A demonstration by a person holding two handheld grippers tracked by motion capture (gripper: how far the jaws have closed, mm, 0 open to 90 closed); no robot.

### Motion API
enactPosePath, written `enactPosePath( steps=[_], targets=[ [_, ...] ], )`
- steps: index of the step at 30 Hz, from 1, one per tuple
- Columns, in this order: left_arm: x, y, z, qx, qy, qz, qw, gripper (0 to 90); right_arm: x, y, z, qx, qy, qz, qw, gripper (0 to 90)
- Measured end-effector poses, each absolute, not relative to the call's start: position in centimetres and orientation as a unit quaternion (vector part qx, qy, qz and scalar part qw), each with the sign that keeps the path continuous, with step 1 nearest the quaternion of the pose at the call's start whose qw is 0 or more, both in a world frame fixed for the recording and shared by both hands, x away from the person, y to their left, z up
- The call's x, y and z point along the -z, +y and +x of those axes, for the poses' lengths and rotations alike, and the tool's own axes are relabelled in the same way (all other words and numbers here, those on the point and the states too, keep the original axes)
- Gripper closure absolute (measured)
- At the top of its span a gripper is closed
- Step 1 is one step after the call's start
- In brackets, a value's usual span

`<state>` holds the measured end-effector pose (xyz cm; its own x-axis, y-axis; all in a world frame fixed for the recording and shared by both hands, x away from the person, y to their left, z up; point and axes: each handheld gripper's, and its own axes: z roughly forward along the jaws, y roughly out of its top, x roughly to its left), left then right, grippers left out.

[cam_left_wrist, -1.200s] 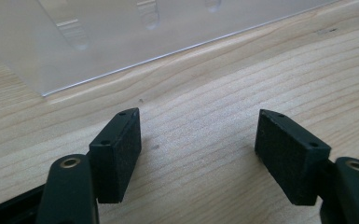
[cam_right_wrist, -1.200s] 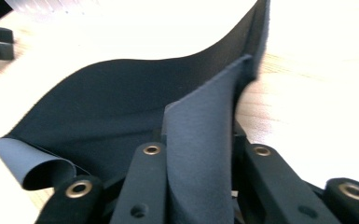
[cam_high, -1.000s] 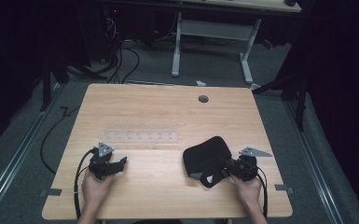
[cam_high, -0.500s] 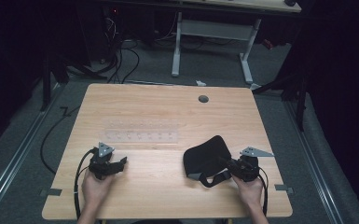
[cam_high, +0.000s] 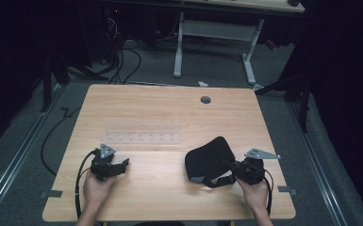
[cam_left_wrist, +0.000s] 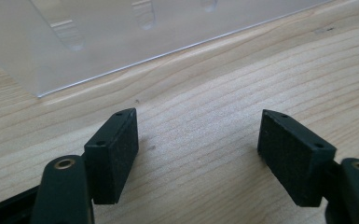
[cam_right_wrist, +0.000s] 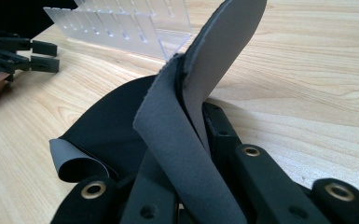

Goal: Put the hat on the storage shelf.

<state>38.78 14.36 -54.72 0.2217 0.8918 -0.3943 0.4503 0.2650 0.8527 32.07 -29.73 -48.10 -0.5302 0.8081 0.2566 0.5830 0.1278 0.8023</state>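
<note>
Since a second ago the right gripper (cam_high: pixel 233 168) has drawn its clamped black fabric pad (cam_high: pixel 207 158) slightly nearer the person, while the left gripper (cam_high: pixel 118 165) rests wide open, empty (clear rack (cam_high: pixel 142 137) just ahead), so the job looks barely begun.

Legible text, labels, brands, numbers, signs: none in any view. The wooden table (cam_high: pixel 169 117), clear slotted rack (cam_high: pixel 144 136), black fabric piece (cam_high: pixel 207 157) and both grippers' jaws carry no readable marking.
</note>
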Motion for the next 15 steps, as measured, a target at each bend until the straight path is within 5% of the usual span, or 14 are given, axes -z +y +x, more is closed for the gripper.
enactPosePath(
  steps=[15],
  targets=[
    [54.8, 13.8, 38.8, -0.204, 0.593, 0.569, 0.532, 21.6, 46.9, -28.7, 31.3, -0.474, 0.744, 0.455, 0.118, 84.3]
  ],
)
